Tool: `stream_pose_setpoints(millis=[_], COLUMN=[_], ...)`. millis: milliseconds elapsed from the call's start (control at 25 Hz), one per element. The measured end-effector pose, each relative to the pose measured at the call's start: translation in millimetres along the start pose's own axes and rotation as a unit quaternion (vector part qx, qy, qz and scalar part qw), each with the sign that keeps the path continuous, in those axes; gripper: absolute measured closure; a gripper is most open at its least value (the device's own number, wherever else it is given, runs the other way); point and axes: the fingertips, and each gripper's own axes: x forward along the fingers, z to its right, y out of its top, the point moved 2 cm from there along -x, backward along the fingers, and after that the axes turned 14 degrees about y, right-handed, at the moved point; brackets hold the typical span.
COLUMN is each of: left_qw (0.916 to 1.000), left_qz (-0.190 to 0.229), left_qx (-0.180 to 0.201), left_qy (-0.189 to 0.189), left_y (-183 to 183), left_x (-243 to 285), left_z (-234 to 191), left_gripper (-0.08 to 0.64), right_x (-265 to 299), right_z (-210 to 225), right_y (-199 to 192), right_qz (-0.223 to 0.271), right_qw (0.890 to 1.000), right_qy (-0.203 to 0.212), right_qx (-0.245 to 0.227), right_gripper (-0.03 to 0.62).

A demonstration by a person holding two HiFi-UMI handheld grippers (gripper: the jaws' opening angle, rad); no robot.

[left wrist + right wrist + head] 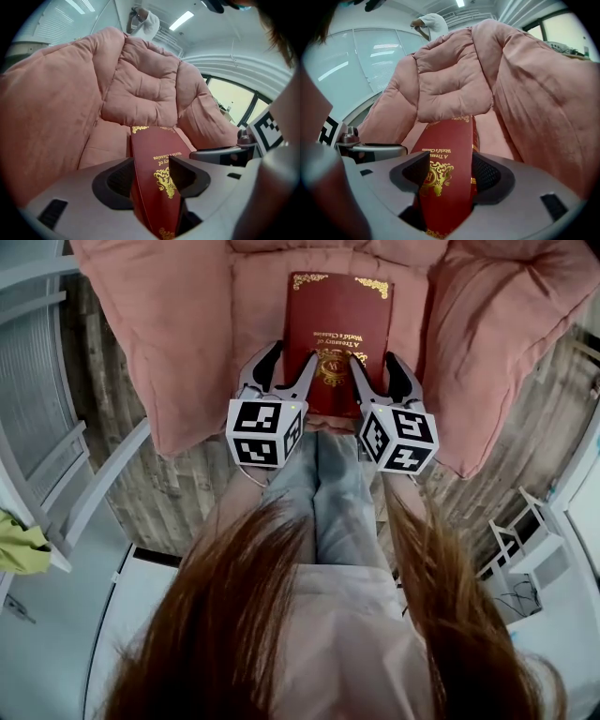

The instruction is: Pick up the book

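— On the chair (178,334) seat, in front of me, I see the book (337,324) lying cover up, its top edge toward the backrest.
— Where are your grippers?
— Both at its near end. My left gripper (295,352) straddles the near left corner, my right gripper (373,359) the near right one; in each, one finger lies over the red cover and the other outside the edge.
— Clamped?
— No. Both pairs of fingers stand spread wide with the book running between them; I see no squeeze on it. It rests on the cushion.
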Motion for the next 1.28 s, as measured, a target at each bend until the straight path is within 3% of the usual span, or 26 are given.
stream_pose_setpoints(millis=[160, 320, 640, 960, 1120, 1280], left_qw=[0.9996, 0.9991, 0.996, 0.9938, 0.9938, 0.9908], left_qz=[-0.017, -0.037, -0.077, -0.083, -0.074, -0.068], left_qx=[-0.023, -0.016, -0.045, -0.071, -0.077, -0.11], left_qy=[0.003, 0.015, 0.004, -0.02, -0.029, -0.039], left_y=[-11, -22, -33, -39, -40, -43], left_x=[10, 19, 31, 35, 40, 44], left_z=[-3, -4, -9, -13, -4, -5], left_gripper=[0.342, 0.342, 0.314, 0.293, 0.374, 0.377], right_x=[6, 9, 19, 22, 25, 29], right_z=[8, 15, 17, 22, 24, 25], right_y=[-10, -15, -26, -32, -32, -35], right_qz=[-0.012, -0.019, -0.031, -0.028, -0.026, -0.012], right_qw=[1.0, 1.0, 0.999, 0.999, 0.999, 0.999], right_qy=[-0.007, -0.015, -0.007, 0.011, 0.0, -0.002], right_qx=[0.0, 0.001, 0.013, 0.042, 0.029, 0.033], right_gripper=[0.31, 0.303, 0.283, 0.259, 0.261, 0.262])
